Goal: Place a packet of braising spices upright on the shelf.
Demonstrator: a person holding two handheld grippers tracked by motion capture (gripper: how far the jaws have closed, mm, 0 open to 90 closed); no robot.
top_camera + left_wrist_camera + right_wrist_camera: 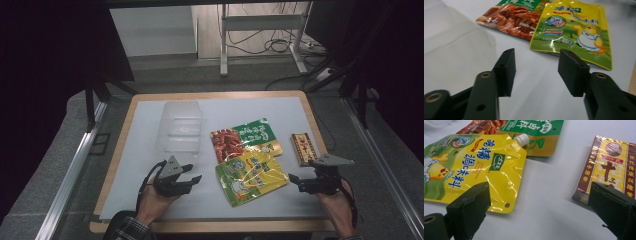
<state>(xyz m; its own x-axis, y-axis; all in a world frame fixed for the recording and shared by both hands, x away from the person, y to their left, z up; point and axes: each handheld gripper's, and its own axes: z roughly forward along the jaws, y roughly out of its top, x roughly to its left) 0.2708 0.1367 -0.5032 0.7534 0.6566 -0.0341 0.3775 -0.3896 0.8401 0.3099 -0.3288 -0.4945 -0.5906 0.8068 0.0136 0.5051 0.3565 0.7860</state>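
A person's left claw (192, 176) hangs over the white bench (150, 200) with its jaws apart on nothing, just left of the yellow spouted pouch (251, 176); the clear plastic container (181, 125) sits beyond it, farther from the person. The right claw (295, 181), jaws wide and empty, waits on the pouch's other side, just short of the small brown-and-yellow box (303, 148) to the pouch's right. A red-and-green packet (244, 137) lies partly under the pouch. A clean pick likely means sliding one pad under the pouch's free edge, clear of the packet beneath.
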